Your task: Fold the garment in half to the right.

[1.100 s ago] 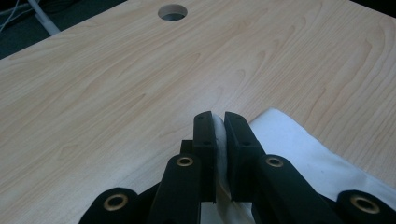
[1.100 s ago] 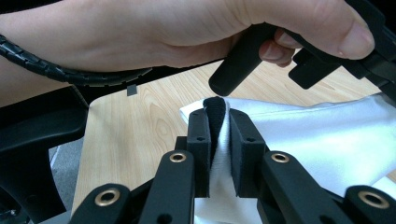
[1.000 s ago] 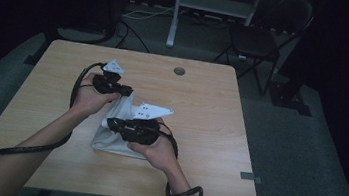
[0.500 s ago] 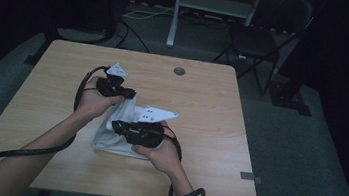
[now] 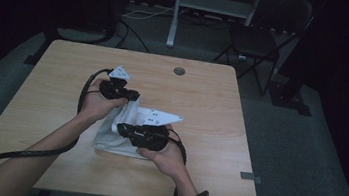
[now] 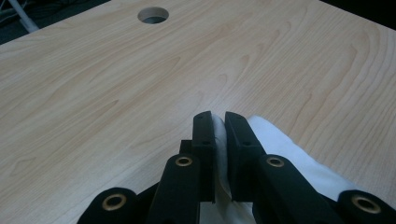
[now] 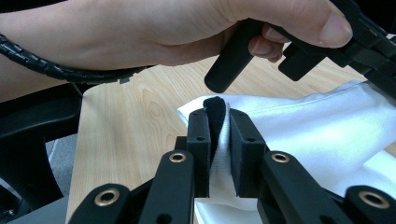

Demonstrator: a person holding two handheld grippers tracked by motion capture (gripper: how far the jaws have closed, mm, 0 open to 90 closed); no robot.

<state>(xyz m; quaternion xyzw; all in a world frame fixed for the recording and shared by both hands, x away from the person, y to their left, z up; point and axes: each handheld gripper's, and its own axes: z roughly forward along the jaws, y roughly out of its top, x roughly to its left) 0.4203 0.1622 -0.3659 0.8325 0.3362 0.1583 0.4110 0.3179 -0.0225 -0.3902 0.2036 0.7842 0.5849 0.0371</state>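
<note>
**Two pinches on one cloth, the folding only part done**

Both tools are clamped on the same white cloth, which lies bunched on the table close to the person's edge, a little left of centre. Nearest, the right gripper has its jaws nearly together with a thin fold of cloth squeezed between the pads; in the high view that right gripper sits at about 3 o'clock on the heap, pointing toward 9 o'clock. Farther off, the left gripper bites the cloth's far corner at about 12 o'clock. Its own camera shows the left gripper shut down to a narrow slit with a white edge of cloth standing up between the pads.

As I judge it, the grasping is finished and the shaping is under way: the cloth is gathered into a rough, uneven wedge (no neat rectangle yet), so drawing the edges square, laying it flat and letting go are still to come.

The cloth itself looks thin, soft and smooth, with a stitched hem along one side and loose creases where it is lifted. Beyond it the table is bare wood, with a round cable hole at 12 o'clock near the far edge.
</note>
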